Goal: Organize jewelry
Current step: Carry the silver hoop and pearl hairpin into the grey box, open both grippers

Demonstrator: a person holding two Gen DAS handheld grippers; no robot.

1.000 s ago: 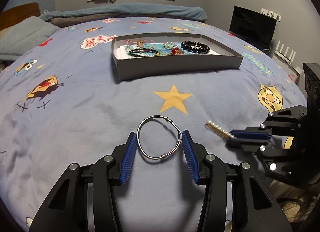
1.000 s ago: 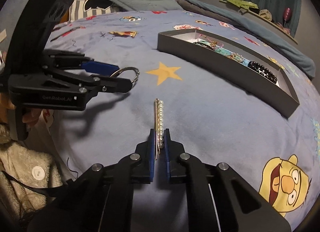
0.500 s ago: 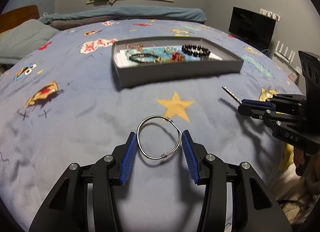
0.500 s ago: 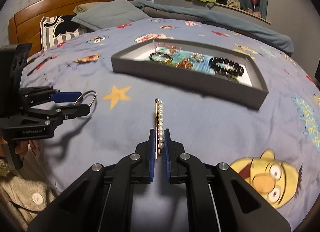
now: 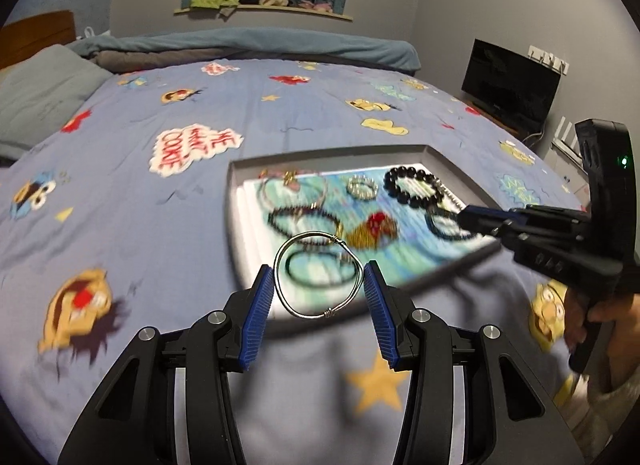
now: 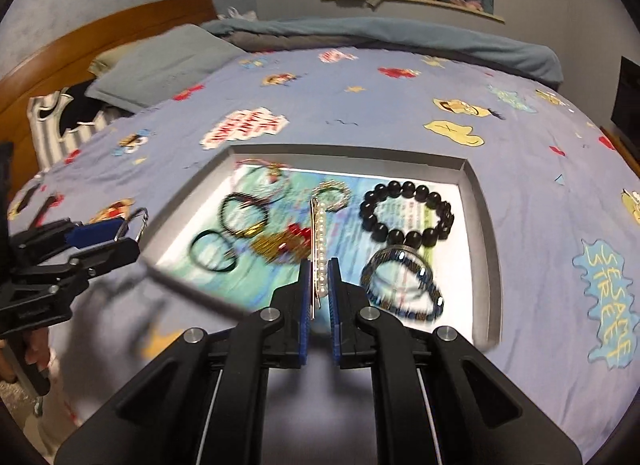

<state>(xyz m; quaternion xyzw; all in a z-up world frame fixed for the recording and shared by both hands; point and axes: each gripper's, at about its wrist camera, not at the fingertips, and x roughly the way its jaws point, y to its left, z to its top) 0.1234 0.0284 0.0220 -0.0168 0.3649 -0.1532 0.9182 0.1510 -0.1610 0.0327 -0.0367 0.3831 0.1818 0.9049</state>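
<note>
Jewelry in both grips: your left gripper [image 5: 319, 289] clamps a silver bangle [image 5: 318, 275] at lower centre, your right gripper [image 6: 319, 285] pinches a pearl hairpin [image 6: 319, 249], both above the grey tray [image 6: 486, 249] mid-frame on the bed [image 6: 360, 113].

Grey pillow [image 5: 38, 93] by wooden headboard [image 6: 100, 45], dark monitor [image 5: 510, 91], cluttered wall shelf [image 5: 264, 11]

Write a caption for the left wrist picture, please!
Left gripper carries a silver bangle over the grey jewelry tray on the bed.
</note>
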